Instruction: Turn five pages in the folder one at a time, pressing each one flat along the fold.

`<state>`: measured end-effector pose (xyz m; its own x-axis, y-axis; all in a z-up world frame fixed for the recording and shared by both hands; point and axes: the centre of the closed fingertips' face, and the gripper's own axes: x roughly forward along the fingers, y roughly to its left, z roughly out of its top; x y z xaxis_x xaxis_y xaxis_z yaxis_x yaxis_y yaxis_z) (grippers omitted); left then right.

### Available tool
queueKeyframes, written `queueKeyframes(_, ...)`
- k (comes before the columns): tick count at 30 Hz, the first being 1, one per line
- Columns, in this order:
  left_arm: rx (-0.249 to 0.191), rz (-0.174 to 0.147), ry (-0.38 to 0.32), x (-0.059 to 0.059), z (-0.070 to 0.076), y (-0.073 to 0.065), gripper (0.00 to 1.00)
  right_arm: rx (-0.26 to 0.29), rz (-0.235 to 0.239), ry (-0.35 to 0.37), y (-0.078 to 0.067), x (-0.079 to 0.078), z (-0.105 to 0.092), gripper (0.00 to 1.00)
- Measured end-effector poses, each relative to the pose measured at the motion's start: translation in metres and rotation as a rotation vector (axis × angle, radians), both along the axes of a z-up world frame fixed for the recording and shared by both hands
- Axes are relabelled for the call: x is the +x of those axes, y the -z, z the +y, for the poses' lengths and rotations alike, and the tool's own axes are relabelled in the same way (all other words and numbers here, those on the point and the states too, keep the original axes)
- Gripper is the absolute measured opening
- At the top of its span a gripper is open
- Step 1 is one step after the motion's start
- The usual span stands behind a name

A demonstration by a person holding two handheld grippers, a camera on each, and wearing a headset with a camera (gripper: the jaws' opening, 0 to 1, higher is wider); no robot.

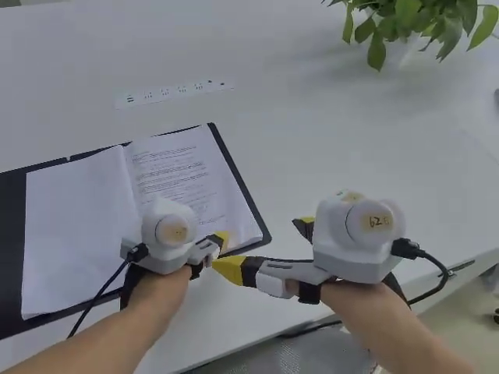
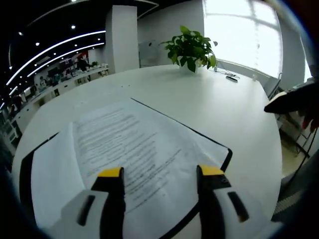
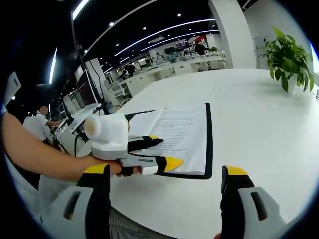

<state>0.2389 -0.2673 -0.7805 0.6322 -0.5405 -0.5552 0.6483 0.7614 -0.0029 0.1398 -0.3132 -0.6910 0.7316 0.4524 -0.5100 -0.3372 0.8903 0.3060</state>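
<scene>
As it lies open on the white table, the black folder shows two white sheets: a blank sheet on its left half and a printed sheet of text on its right half, both lying fairly flat against the fold.

At the folder's near right corner sits the left gripper, a white two-jaw tool with yellow tips held in the person's left hand. Its jaws stand apart over the near edge of the printed sheet, with nothing between them; whether they touch the paper cannot be told.

Just off the folder's right edge, over bare table, the right gripper points back toward that same corner. Its jaws are also spread wide and hold nothing. A black cable trails from its body.

Beyond the folder's far edge a white socket strip is set in the tabletop. Well apart from the folder, at the table's far right, stands a leafy green potted plant.
</scene>
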Motion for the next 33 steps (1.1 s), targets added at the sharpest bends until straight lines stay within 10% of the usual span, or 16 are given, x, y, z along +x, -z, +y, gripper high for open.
queueKeyframes(21, -0.035, -0.041, 0.063, 0.000, -0.003, 0.003, 0.30, -0.009, 0.011, -0.022, 0.004, -0.002, 0.003, 0.91)
queueKeyframes(33, 0.024, -0.087, 0.087, 0.007, 0.004, 0.003, 0.04, -0.012, 0.020, -0.041, 0.009, 0.001, 0.006, 0.90)
